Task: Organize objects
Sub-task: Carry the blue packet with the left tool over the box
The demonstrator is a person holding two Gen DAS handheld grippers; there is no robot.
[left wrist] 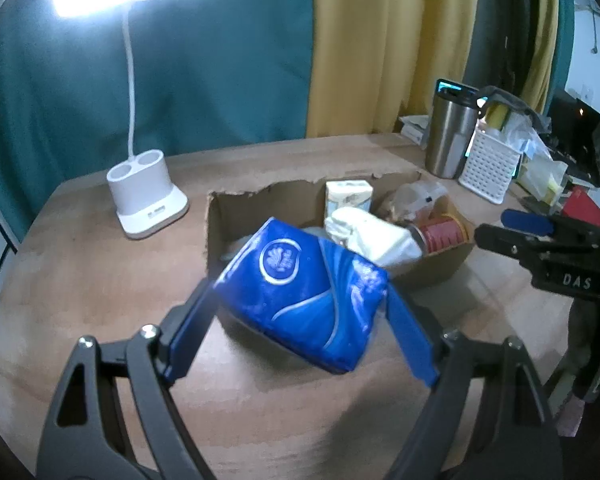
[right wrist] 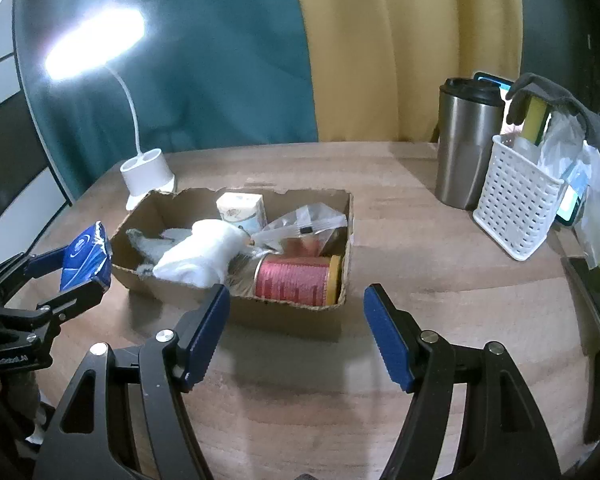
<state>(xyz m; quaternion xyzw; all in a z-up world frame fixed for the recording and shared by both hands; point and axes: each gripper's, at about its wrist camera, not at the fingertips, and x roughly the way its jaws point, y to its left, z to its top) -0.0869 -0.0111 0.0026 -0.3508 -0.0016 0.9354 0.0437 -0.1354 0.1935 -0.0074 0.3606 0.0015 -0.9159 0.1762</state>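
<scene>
My left gripper (left wrist: 300, 304) is shut on a blue tissue pack (left wrist: 304, 292) and holds it above the near left edge of an open cardboard box (left wrist: 220, 216). The pack also shows at the left of the right wrist view (right wrist: 86, 256). The box (right wrist: 348, 216) holds a small tissue packet (right wrist: 242, 210), a white cloth (right wrist: 204, 252), a clear plastic bag (right wrist: 304, 224) and a red can lying on its side (right wrist: 296, 280). My right gripper (right wrist: 296, 320) is open and empty, just in front of the box's near right side.
A white desk lamp (left wrist: 146, 196) stands lit at the back left of the wooden table (right wrist: 400, 208). A steel tumbler (right wrist: 466, 140) and a white perforated basket (right wrist: 512, 208) with bags and a dark glove stand at the back right. Curtains hang behind.
</scene>
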